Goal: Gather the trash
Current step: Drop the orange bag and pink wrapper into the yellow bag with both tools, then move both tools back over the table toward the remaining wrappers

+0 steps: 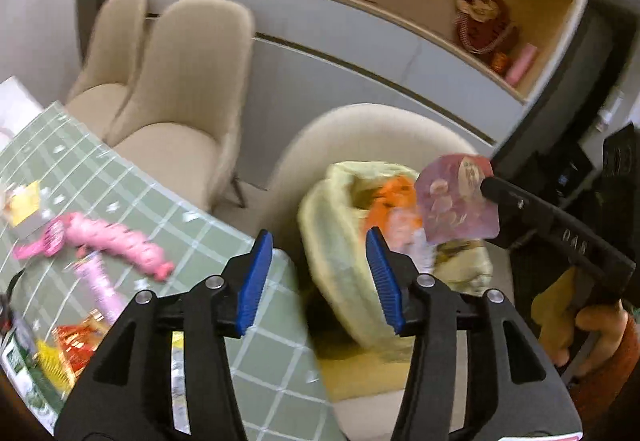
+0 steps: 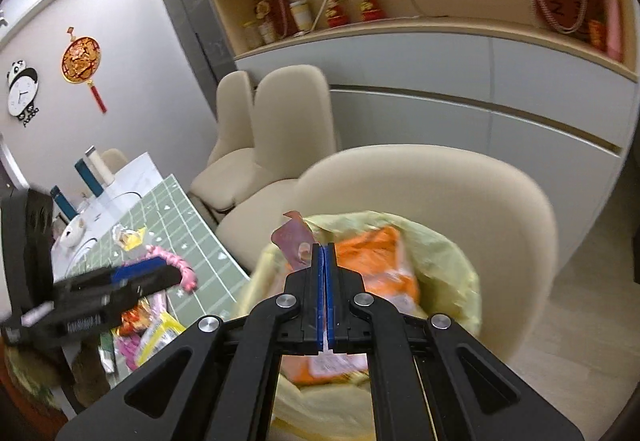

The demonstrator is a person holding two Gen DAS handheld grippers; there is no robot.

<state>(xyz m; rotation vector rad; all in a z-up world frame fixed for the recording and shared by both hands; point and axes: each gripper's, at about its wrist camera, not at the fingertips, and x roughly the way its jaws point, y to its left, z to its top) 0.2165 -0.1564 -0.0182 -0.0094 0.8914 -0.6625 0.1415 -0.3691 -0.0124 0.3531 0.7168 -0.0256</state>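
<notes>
While the right claw (image 2: 325, 247) hangs over the yellow trash bag (image 2: 440, 241), its jaws are pinched tight on a pink wrapper (image 2: 294, 241), thin, crinkled, w/ a printed picture. Bag mouth gapes just below, orange packet (image 2: 376, 261) inside; bag sits on a beige chair (image 2: 460, 193). Left claw (image 1: 316, 277) is spread wide, nothing in it, straddling the gap btwn the desk (image 1: 224, 233) edge & the bag. More pink wrappers (image 1: 116, 237) lie left of it.

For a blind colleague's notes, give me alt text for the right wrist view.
The right claw, shut on a pink wrapper, holds it over a yellow trash bag on a beige chair. Left, more litter lies on a green checked table.
</notes>
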